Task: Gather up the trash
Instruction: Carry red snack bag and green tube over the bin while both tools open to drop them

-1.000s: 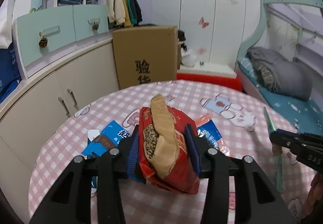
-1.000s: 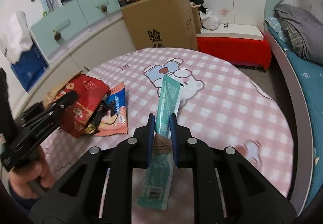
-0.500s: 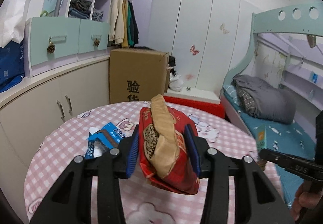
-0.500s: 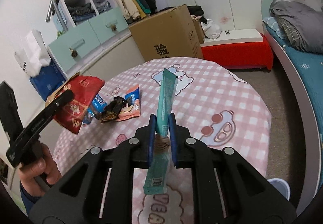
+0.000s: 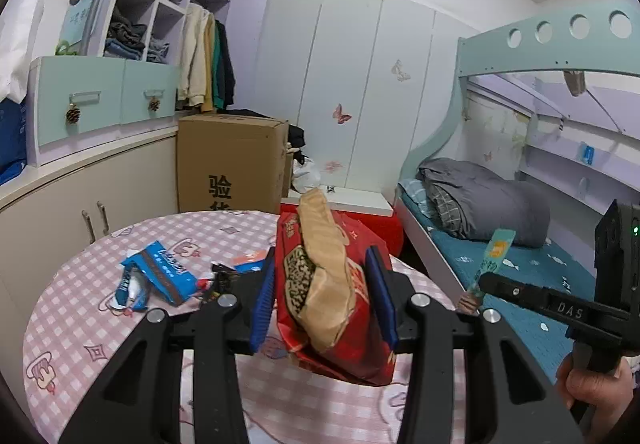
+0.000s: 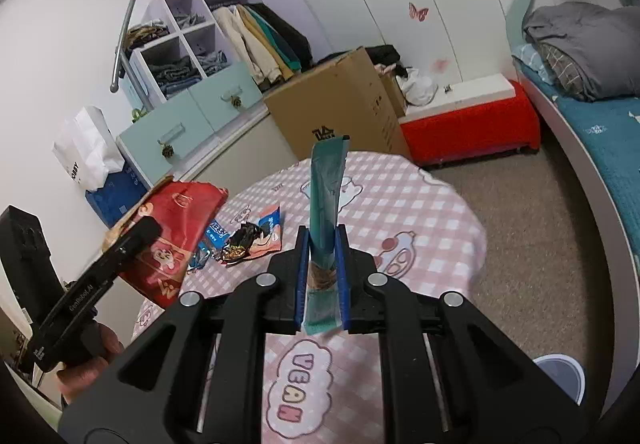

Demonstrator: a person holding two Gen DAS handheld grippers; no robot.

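My left claw (image 5: 324, 308) is clamped on the red bag (image 5: 332, 308), a tan wrapper (image 5: 324, 260) pressed against its front, and my right claw (image 6: 322, 276) pinches the teal sachet (image 6: 326, 200) upright between its pads. Both loads have risen: a second ago they hung low over the table (image 5: 80, 308), with the cloth filling most of each view, and now I look down on it from higher up and further back, the room opening above it. In the right view the near edge of the table has come into sight with carpet beyond it. So the pick-up is done for these pieces, and I judge I am carrying them off toward wherever the trash goes. No bin is plainly visible; a pale round thing (image 6: 560, 372) sits on the floor at the table's near right, but I cannot tell what it is.

Further out on the table, left of the red bag, more litter waits: a blue wrapper (image 5: 164, 272), a dark crumpled one (image 6: 240, 248) and an orange packet (image 6: 270, 230) lying close together. They have not shifted, so another trip is needed.

Behind the table stands a cardboard box (image 5: 232, 160).
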